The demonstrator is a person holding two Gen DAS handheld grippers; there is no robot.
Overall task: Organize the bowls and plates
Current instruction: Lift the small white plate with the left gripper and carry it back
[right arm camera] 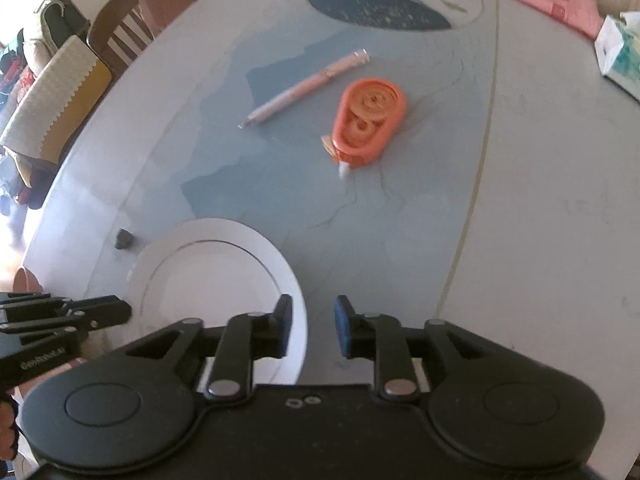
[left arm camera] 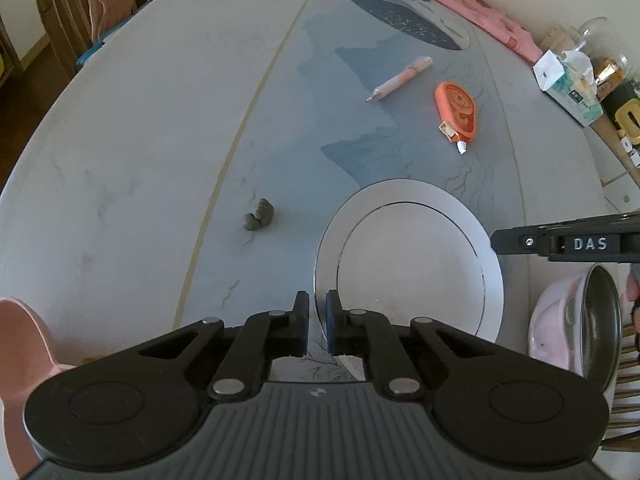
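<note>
A white plate [left arm camera: 408, 264] lies on the grey-blue table near its front edge. In the left wrist view my left gripper [left arm camera: 317, 300] is shut on the plate's left rim, which runs into the narrow gap between the pads. My right gripper [right arm camera: 310, 308] is open at the plate's [right arm camera: 212, 280] right rim, with the edge between its fingers and neither pad pressing on it. Its tip [left arm camera: 496, 242] also shows from the side at the plate's right edge. A steel bowl [left arm camera: 600, 320] sits tilted in a pink bowl [left arm camera: 552, 320] at the far right. Another pink vessel [left arm camera: 20, 332] stands at the lower left.
Beyond the plate lie a pink pen [left arm camera: 400, 79], an orange correction-tape dispenser [left arm camera: 456, 114] and a small grey lump [left arm camera: 260, 215]. A tissue box [left arm camera: 568, 88] and clutter line the right edge. Wooden chairs [right arm camera: 116, 28] stand past the table's far left side.
</note>
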